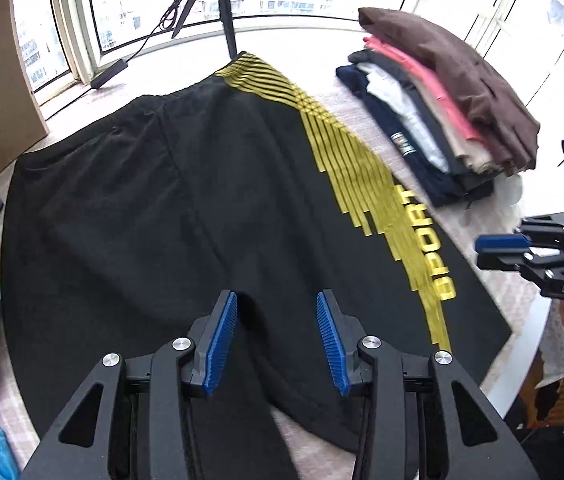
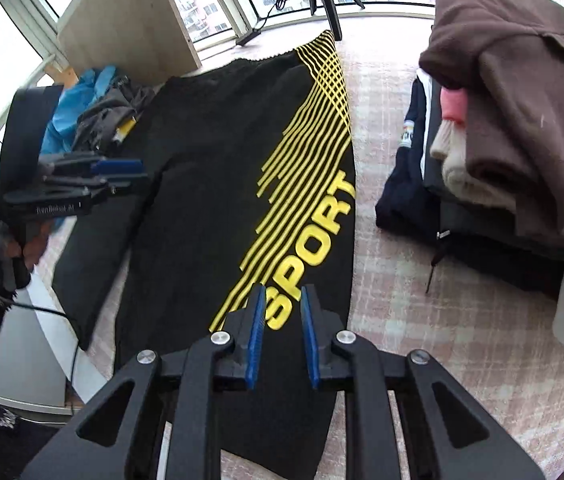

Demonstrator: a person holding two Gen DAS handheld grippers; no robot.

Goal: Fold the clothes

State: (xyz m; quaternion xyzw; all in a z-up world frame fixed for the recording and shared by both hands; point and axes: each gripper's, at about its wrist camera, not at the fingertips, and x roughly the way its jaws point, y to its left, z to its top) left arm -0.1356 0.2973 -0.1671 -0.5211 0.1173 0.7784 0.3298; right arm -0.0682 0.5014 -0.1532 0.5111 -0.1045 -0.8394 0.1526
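— Shorts [image 1: 186, 200]? Flat on desk [image 2: 422, 340], folded stack [image 1: 442, 100] at two o'clock.
— Claws? Left claw [image 1: 277, 344] spread above crotch; right claw [image 2: 281, 338] spread over leg, empty.

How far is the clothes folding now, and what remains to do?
Done: a stack of folded clothes sits beside the work. In hand: black shorts lie spread flat, unfolded; left gripper and right gripper are open above them, gripping nothing. Left: folding the shorts, then the crumpled pile.
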